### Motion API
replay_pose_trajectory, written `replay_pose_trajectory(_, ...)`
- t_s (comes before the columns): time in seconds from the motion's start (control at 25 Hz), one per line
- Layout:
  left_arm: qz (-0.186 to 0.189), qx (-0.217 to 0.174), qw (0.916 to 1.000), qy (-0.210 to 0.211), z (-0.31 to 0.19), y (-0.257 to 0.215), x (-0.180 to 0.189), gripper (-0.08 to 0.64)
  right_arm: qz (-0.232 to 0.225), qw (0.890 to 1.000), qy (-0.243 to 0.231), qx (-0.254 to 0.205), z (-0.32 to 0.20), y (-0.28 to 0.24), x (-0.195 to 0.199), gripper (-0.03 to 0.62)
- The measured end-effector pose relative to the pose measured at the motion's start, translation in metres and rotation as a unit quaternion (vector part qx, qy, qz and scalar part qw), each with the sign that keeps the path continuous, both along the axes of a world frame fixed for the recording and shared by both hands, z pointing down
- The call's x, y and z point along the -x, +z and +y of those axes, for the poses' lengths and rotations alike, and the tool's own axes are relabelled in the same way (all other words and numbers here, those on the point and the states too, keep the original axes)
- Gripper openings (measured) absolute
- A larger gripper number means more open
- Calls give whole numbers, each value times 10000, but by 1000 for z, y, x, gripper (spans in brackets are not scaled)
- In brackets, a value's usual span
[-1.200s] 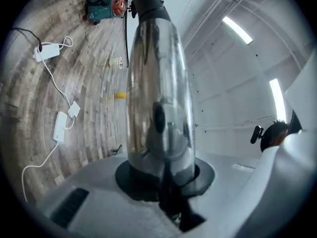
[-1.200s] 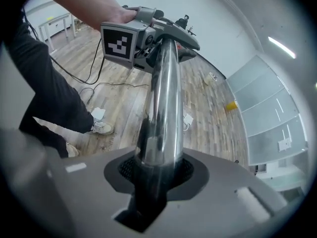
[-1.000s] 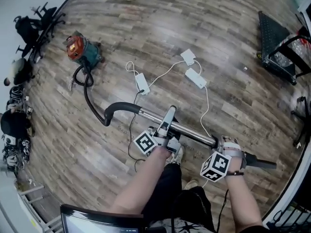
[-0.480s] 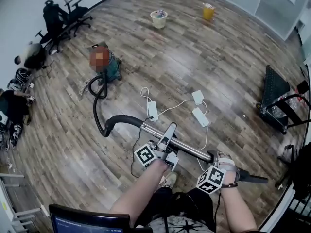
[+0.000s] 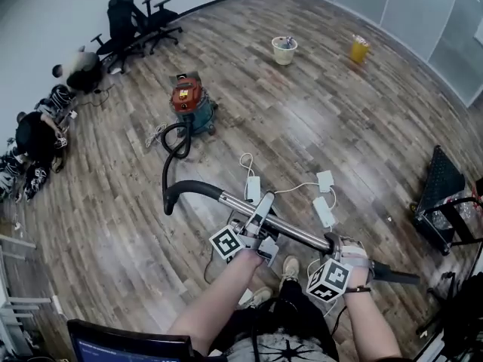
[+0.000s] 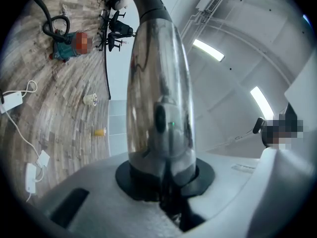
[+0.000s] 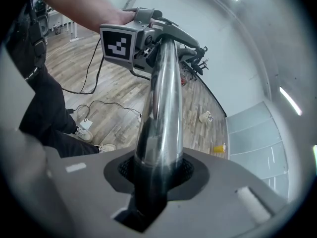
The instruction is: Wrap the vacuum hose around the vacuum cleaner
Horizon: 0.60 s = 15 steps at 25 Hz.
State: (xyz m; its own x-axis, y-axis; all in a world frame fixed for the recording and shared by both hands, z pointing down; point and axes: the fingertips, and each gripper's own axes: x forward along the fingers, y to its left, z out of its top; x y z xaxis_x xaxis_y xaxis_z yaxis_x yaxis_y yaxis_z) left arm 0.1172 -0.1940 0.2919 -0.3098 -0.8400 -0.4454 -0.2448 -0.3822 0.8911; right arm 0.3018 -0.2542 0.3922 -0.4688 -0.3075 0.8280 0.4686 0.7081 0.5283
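The vacuum cleaner [image 5: 189,100], with an orange top and a teal body, stands on the wood floor at the far left. Its black hose [image 5: 175,145] curves toward me into a bent black handle [image 5: 192,188] and a chrome wand [image 5: 290,228]. My left gripper [image 5: 260,211] is shut on the wand near the handle, and the tube fills the left gripper view between the jaws [image 6: 161,182]. My right gripper [image 5: 333,242] is shut on the wand lower down [image 7: 151,182]. The dark nozzle end [image 5: 394,275] sticks out past it to the right.
White power adapters [image 5: 324,181] and their cables lie on the floor just beyond the wand. Farther off are a white bucket [image 5: 284,50] and a yellow container [image 5: 359,49]. Office chairs [image 5: 139,13] and bags line the left wall. A black rack [image 5: 441,194] stands at right.
Both grippers have risen with the wand still held. The head view has swung up and left, so the vacuum cleaner shows nearer the middle and more of the far room appears.
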Motion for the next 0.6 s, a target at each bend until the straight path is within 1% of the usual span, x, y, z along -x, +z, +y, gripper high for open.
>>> replay_pose_trajectory(0.16,-108,6,9992,-394,-20,-9,28,54,-135,9992,-385,-18,-34,-6,36,112)
replay_pose_trajectory(0.28,-178,-49,9972,-726,-35,-18,50,54,-231,9972,-701,-141,-62,-15,64,112)
replay_pose_trajectory(0.44,-212,-167,9926,-1186,-47,-31,79,52,-386,9920,-1140,-377,-93,-29,103,114)
replay_pose_trajectory(0.6,-270,-213,9874,-1544,-54,-38,99,52,-481,9866,-1490,-463,-112,-36,133,114)
